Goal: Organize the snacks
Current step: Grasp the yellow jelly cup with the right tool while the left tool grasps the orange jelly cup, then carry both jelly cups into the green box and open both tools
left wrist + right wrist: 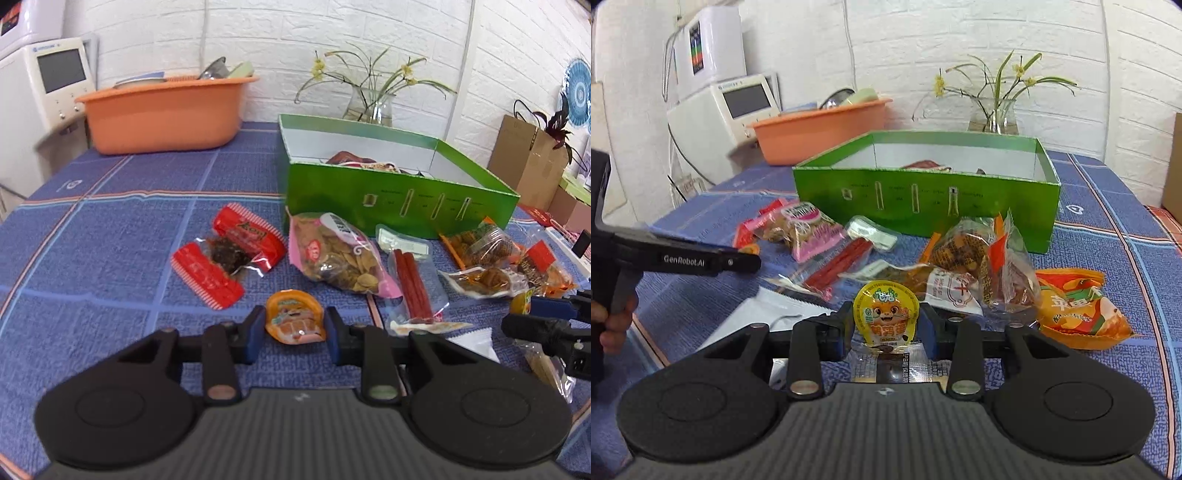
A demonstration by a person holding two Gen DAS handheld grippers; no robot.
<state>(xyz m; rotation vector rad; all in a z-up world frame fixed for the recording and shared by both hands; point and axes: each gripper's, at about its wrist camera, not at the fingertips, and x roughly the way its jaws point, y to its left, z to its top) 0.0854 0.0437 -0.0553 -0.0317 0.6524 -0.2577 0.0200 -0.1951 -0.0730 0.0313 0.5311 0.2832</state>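
My left gripper (295, 330) is shut on a small orange jelly cup (295, 317) just above the blue tablecloth. My right gripper (886, 325) is shut on a yellow jelly cup (886, 314) with a cartoon face. The green box (388, 199) stands behind the snacks, with a few packets inside; it also shows in the right wrist view (923, 195). Loose on the cloth lie red packets (229, 254), a pink bag of seeds (336, 254), red sausage sticks (412, 284) and clear packets (484, 258). An orange chip bag (1078, 310) lies at the right.
An orange basin (166, 110) with dishes stands at the back left, beside a white appliance (48, 81). A glass vase (369, 103) with flowers stands behind the box. Cardboard boxes (528, 162) stand at the far right. The left gripper's body (683, 258) reaches in at the right wrist view's left.
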